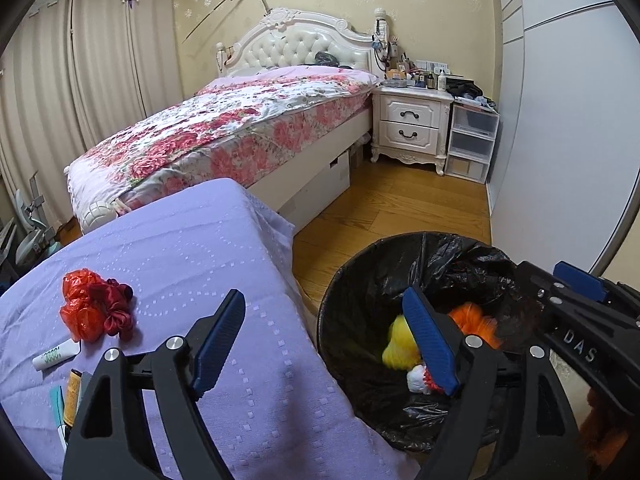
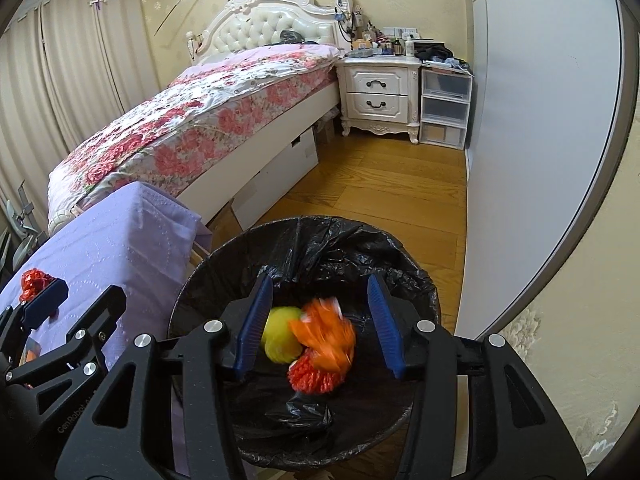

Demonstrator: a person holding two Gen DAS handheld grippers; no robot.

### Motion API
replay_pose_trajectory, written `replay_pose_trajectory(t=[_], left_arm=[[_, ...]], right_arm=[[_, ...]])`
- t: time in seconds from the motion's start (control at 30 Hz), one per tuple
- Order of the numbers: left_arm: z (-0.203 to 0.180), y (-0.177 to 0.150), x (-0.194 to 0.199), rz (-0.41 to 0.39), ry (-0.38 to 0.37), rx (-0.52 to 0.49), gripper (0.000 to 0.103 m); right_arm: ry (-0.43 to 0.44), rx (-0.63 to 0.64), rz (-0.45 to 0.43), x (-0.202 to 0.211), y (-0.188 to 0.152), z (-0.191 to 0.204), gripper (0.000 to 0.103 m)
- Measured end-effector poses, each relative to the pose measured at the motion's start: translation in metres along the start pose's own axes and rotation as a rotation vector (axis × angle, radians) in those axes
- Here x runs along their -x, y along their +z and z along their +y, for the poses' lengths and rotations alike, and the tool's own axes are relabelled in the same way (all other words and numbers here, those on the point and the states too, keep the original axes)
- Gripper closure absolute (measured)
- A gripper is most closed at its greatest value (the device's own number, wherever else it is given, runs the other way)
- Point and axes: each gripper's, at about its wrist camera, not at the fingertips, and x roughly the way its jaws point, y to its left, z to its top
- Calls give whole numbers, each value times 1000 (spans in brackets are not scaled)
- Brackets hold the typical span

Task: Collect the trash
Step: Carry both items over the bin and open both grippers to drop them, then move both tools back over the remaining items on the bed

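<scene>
Right wrist: orange trash [image 2: 326,334] blurred between the spread right claw [image 2: 324,320] fingers.

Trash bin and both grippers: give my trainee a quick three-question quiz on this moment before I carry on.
1. True or false: the right gripper is open above the trash bin, holding nothing.
2. Which piece of trash lies on the purple cloth outside the bin? A) yellow bag B) red plastic bag C) black bag
3. Fill in: the blurred item between the right gripper's fingers, over the bin, is coloured ____.

Key
1. True. The jaws stand wide apart; the orange bag looks to be dropping free.
2. B, the red plastic bag. The left gripper is open beside it.
3. Orange.
</scene>
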Motion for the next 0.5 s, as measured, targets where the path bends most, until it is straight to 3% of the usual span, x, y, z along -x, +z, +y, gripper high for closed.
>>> replay_pose_trajectory(t=[0.2, 0.5], left_arm=[[8, -1, 6, 4, 9, 18, 23], [30, -19, 31, -2, 82, -4, 23]], right_arm=[[-5, 1, -2, 4, -1, -1, 53], [40, 33, 17, 15, -16, 19, 49]])
